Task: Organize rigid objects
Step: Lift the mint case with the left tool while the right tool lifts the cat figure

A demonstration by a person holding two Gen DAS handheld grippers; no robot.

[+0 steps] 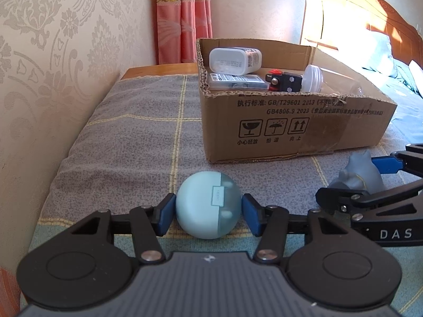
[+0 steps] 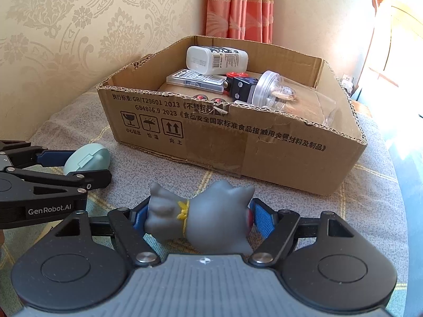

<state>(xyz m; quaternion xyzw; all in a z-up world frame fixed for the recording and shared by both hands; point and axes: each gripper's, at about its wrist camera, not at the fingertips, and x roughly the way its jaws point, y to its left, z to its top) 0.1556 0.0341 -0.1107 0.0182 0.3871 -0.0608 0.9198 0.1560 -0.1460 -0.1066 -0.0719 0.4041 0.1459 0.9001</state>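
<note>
Well underway, by the look of it: cardboard box (image 2: 264, 153) standing open on the grey checked blanket (image 1: 127, 137), already holding a white bottle (image 2: 216, 57) lying on its side at the back, a flat clear case (image 2: 197, 79) below it, a black block with red knobs (image 2: 239, 85) in the middle, and a clear jar (image 2: 277, 92) tipped over toward the right wall. Still outside, two pieces, both near the box's front wall but apart from it. Left gripper (image 1: 208, 215) spread about as wide as the round pale-blue case (image 1: 208, 208), blue pads flanking it on either side, left pad touching or nearly so, right pad just beside the translucent half; firm squeeze or mere bracketing, cannot tell from here, and the case looks to be resting on the blanket. Right gripper (image 2: 197, 219) closed in on the grey figurine (image 2: 203, 219), lying sideways between the pads with its yellow collar (image 2: 183, 211) facing up and both ends meeting blue, so a hold seems likely. Both tools side by side, low over the blanket, pointed at the box. Judging the remainder: lift both, carry over the torn front edge, set down in the bare cardboard floor at the front, taking care around the jar. Probably the last two items, though anything beyond the frame stays unknown.
</note>
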